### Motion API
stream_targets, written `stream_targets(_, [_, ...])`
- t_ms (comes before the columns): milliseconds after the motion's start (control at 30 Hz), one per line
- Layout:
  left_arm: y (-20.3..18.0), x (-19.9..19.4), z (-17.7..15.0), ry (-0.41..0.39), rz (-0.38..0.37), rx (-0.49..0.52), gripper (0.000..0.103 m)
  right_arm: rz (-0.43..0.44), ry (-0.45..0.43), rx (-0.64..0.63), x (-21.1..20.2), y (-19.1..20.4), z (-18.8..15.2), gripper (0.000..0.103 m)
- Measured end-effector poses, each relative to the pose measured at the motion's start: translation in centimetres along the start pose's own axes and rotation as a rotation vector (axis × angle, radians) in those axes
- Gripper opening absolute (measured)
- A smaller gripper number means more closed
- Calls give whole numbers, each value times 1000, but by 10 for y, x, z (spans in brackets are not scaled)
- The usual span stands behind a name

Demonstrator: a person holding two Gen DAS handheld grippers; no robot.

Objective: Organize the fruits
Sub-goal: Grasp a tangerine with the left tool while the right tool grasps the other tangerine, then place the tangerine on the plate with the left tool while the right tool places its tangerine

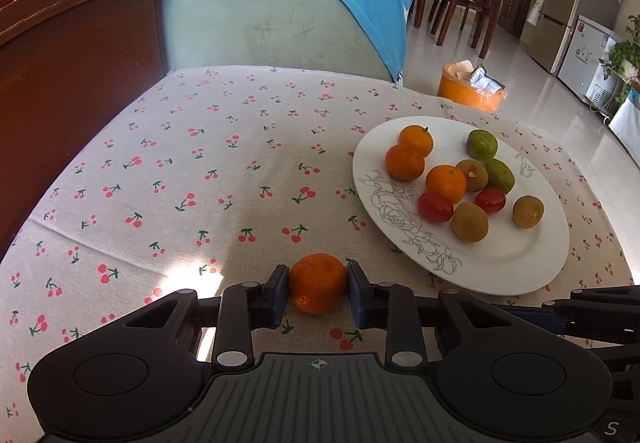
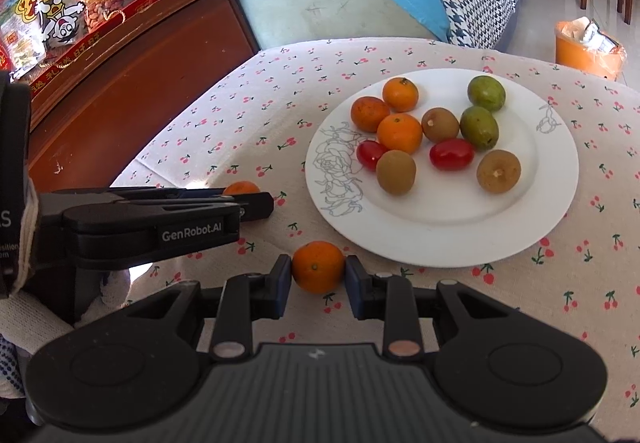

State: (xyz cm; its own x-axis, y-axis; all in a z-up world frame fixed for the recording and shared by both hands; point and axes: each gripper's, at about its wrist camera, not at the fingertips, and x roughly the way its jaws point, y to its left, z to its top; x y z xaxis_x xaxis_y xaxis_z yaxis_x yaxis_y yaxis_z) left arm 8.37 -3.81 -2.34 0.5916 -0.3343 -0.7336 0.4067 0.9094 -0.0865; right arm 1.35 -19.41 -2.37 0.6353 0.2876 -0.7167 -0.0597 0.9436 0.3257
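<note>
Two grippers, left (image 1: pixel 318 289) and right (image 2: pixel 318 269), each pinch a small orange (image 1: pixel 317 282) (image 2: pixel 318 266) low over the cherry-print tablecloth (image 1: pixel 192 171), apparently bound for the plate (image 2: pixel 440 239) of sorted fruit.

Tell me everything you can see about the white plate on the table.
The white plate is round, glossy like ceramic, with a raised rim and grey line-drawn roses on one side and a small sketch opposite. It lies flat on the cherry-print tablecloth, near the table's right side. It carries three small oranges, two green fruits, three brownish ones and two red tomatoes. Neither gripper touches it.
</note>
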Motion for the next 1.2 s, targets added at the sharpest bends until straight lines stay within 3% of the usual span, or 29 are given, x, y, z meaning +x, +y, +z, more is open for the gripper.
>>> stream_targets(367, [-10,-25,23,-80,-75,-25,28,10,-91,51,-35,-16,23,29])
stream_targets(667, [-41,-29,29,-104,-205,19,28,-60,-160,97,-61,-57,55,29])
stream_targets(933, [-74,-17,26,-100,-253,98,28,-119,-165,240,-48,-102,64,29])
stream_targets(1100, [-89,-7,24,-91,-257,142,28,-114,-156,333,-36,-120,66,29])
stream_targets(1200, [-98,-1,22,-88,-253,170,28,-128,-144,329,-27,-123,67,29])
